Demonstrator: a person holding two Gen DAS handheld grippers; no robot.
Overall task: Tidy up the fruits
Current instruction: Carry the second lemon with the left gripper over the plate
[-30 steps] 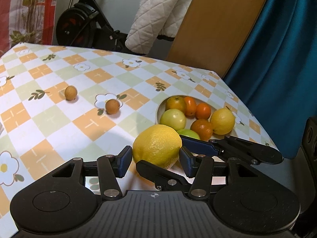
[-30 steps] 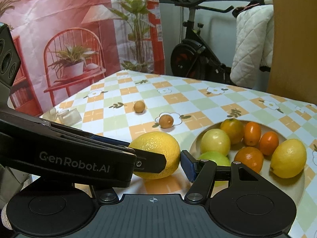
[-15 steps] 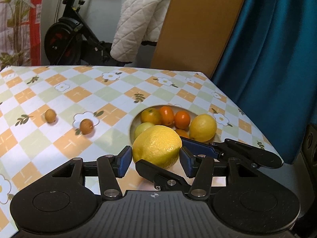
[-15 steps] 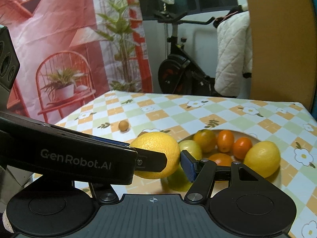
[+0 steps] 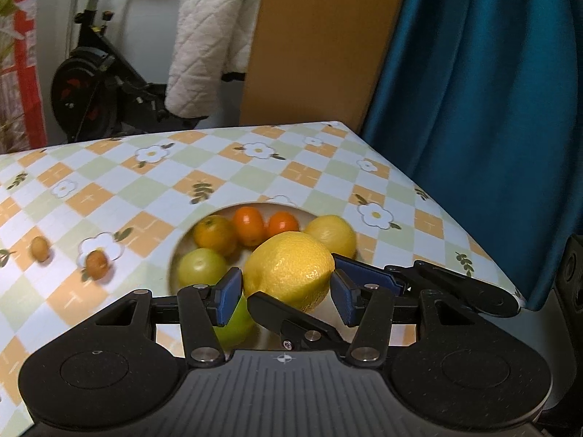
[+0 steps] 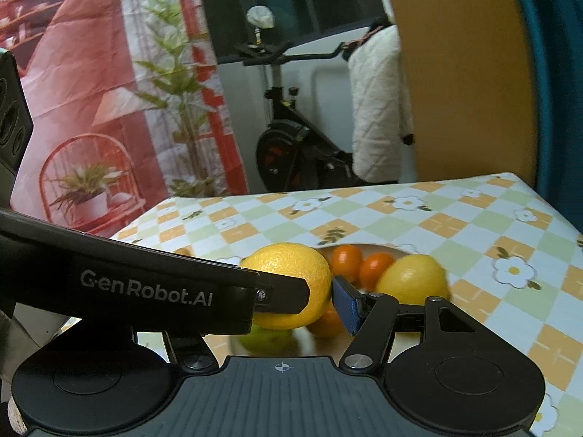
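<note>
A large yellow lemon (image 5: 291, 269) hangs just above the white plate (image 5: 174, 255). Both grippers hold it. My left gripper (image 5: 284, 293) has its blue pads at the lemon's left and right sides. The right gripper's fingers (image 5: 368, 275) cross in from the right, one behind the lemon and one in front of it. In the right wrist view the lemon (image 6: 291, 273) touches my right gripper's (image 6: 288, 306) blue pad; its other finger is hidden behind the left gripper's black body (image 6: 145, 291). On the plate lie a second lemon (image 5: 333, 235), several orange fruits (image 5: 249, 225) and a green apple (image 5: 202, 266).
Two small brown fruits (image 5: 96, 264) (image 5: 39, 248) lie on the checked tablecloth left of the plate. The table's right edge (image 5: 473, 233) runs close to a blue curtain (image 5: 492, 109). An exercise bike (image 5: 94, 73) and a brown board (image 5: 320, 43) stand behind the table.
Both grippers have carried the lemon together to the right, from beside the plate to over it. The small brown fruits have slid to the left of the left wrist view.
</note>
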